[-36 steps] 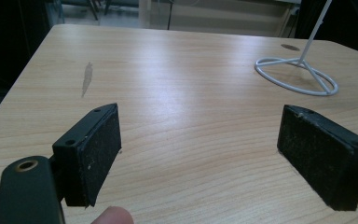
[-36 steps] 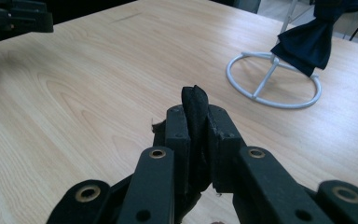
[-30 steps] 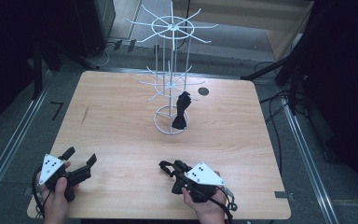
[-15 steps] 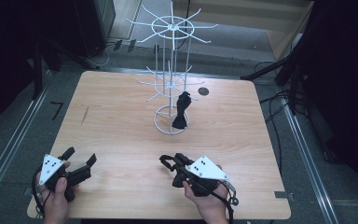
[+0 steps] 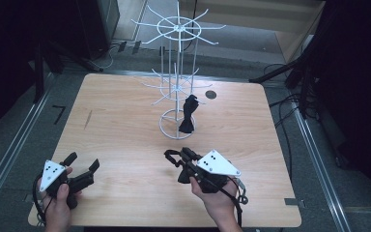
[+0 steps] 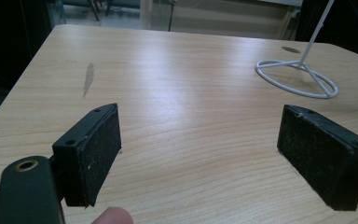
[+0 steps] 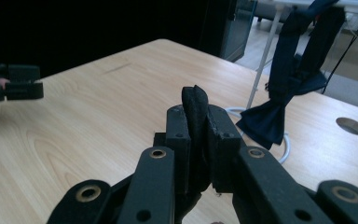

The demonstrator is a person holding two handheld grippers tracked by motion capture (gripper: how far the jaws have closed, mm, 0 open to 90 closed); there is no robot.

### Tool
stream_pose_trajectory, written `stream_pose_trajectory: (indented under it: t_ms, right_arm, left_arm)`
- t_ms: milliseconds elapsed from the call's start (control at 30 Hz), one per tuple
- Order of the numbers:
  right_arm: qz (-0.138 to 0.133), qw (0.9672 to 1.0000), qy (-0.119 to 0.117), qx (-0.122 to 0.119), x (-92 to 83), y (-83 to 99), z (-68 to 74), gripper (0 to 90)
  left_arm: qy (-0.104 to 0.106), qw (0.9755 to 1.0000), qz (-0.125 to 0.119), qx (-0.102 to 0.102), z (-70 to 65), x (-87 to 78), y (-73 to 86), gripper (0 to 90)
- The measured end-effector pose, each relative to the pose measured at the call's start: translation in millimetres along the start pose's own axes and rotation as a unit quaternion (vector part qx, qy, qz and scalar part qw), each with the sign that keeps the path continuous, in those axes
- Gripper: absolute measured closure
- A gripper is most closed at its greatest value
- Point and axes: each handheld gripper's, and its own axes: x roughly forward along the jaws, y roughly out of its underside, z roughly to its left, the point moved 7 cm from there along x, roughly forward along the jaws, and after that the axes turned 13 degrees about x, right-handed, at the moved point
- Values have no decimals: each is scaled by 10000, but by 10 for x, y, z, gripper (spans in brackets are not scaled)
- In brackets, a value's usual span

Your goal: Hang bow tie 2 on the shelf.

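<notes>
The right hand-held gripper [image 7: 196, 122] pinches a dark fabric strap [image 7: 194, 100] for hanging on the white wire rack [image 5: 176, 87]; the left hand-held gripper [image 6: 205, 149] waits open.

Between the shut jaws of the right hand-held gripper [image 7: 196, 135] sits a dark strip [image 7: 194, 103]; just its top edge pokes out, the rest is buried between the pads, so what it is can't be told. The bow tie [image 7: 279, 114] on the white rack [image 7: 261, 60] loses its strap past the top edge, and the rack's upper arms go with it. In the left gripper view a fingertip [image 6: 114, 216] and the rack's pole [image 6: 318, 29] are cut off.
</notes>
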Motion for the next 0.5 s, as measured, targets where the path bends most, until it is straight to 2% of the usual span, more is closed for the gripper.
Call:
stream_pose_trajectory:
  t_ms: [500]
  right_arm:
    - [-224, 9997, -33, 47, -5, -226, -4, 822]
  left_arm:
    - [-2, 10000, 9, -8, 1, -2, 0, 144]
